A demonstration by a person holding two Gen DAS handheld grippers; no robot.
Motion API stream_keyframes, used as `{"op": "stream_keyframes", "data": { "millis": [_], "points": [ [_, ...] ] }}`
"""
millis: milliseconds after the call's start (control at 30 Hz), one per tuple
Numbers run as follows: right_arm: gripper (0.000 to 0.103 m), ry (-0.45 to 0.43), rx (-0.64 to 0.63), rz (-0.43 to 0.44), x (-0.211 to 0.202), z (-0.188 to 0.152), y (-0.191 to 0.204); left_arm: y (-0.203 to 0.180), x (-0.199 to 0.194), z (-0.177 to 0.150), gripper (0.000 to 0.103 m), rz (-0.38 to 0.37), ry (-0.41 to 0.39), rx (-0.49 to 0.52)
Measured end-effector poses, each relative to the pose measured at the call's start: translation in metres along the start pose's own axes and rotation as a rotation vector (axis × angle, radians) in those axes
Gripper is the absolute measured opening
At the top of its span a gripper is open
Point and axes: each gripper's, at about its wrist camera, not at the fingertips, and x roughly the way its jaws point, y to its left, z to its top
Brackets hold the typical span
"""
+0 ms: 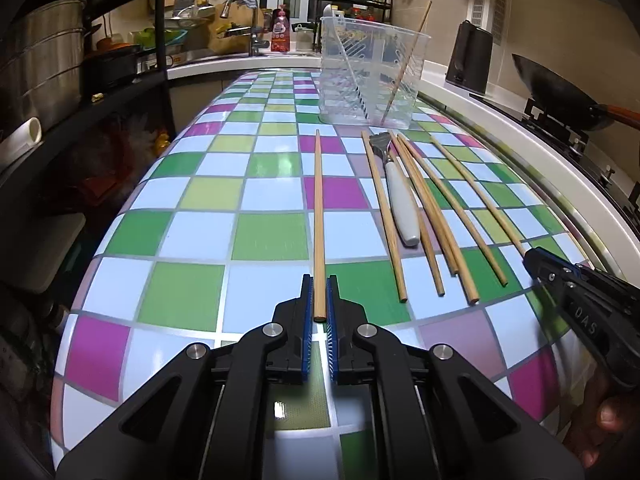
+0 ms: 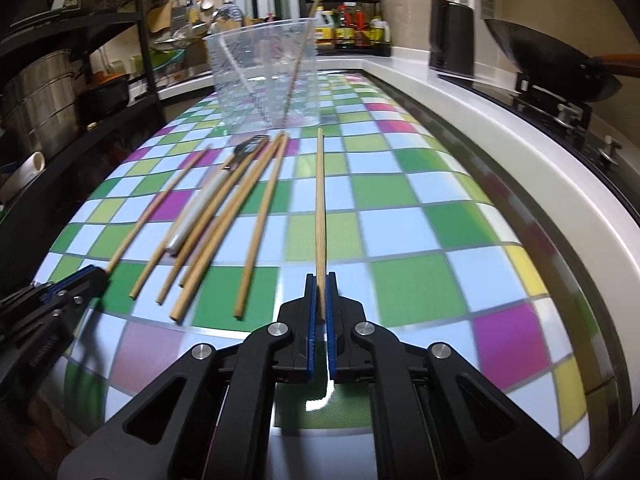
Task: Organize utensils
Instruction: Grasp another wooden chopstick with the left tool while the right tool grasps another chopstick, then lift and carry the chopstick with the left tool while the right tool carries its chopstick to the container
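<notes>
— Chopsticks first: where do they lie from your claws?

— Each claw has one by its near end. My left gripper (image 1: 319, 300) has its blue pads closed against a chopstick (image 1: 318, 216) that runs straight ahead along the fingers, its far tip toward the clear plastic basket (image 1: 372, 80). My right gripper (image 2: 320, 300) is pinched the same way on another chopstick (image 2: 319, 208), also pointing toward the basket (image 2: 264, 76).

— Lifted or lying flat?

— I cannot tell for the left one; the right looks slightly raised, though blur makes that uncertain.

— And the rest?

— Loose chopsticks (image 1: 420, 208) and a white-handled utensil (image 1: 402, 204) lie fanned on the checkered table (image 1: 200, 200) between my two claws, just short of the basket. One chopstick already leans inside it.

— So what does the next move hinge on?

— My judgement: both sticks lie lengthwise toward the basket, so each needs tipping upright before dropping in. Neither claw looks clearly nearer.
</notes>
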Motion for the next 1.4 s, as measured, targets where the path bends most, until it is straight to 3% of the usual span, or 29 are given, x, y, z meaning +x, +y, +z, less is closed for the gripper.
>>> {"op": "stream_keyframes", "data": {
  "millis": [1400],
  "points": [
    [0.005, 0.02, -0.031, 0.012, 0.0075, 0.0081, 0.0036, -0.0063, 0.0056, 0.0028, 0.007, -0.011, -0.024, 0.019]
  ]
}}
